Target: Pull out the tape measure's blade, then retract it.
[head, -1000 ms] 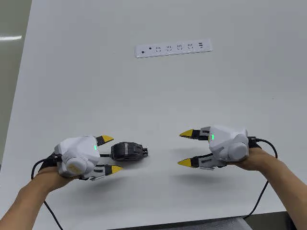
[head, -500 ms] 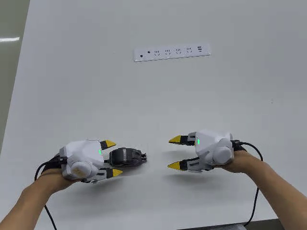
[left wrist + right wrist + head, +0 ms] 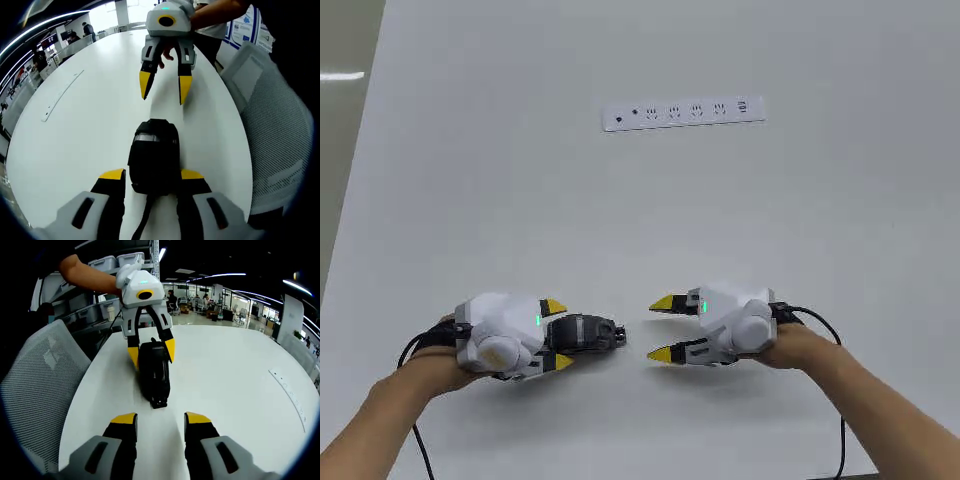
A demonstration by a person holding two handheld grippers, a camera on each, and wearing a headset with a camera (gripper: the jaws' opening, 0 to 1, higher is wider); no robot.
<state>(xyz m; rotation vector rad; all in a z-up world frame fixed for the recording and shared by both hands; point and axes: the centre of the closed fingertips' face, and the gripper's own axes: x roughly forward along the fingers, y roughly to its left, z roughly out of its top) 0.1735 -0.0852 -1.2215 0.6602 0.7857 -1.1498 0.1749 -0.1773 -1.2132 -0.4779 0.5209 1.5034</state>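
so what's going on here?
A person works two handheld grippers at a white table. The left gripper has its jaws either side of the black tape measure, close against it, though a firm clamp is unclear. The right gripper is open, facing the tape measure's front end without touching it. No blade is out yet.

table white | L gripper near edge, fingers either side of dark tape measure, grip unclear | R gripper just beside, fingers apart, tips twd tape measure | power strip far side
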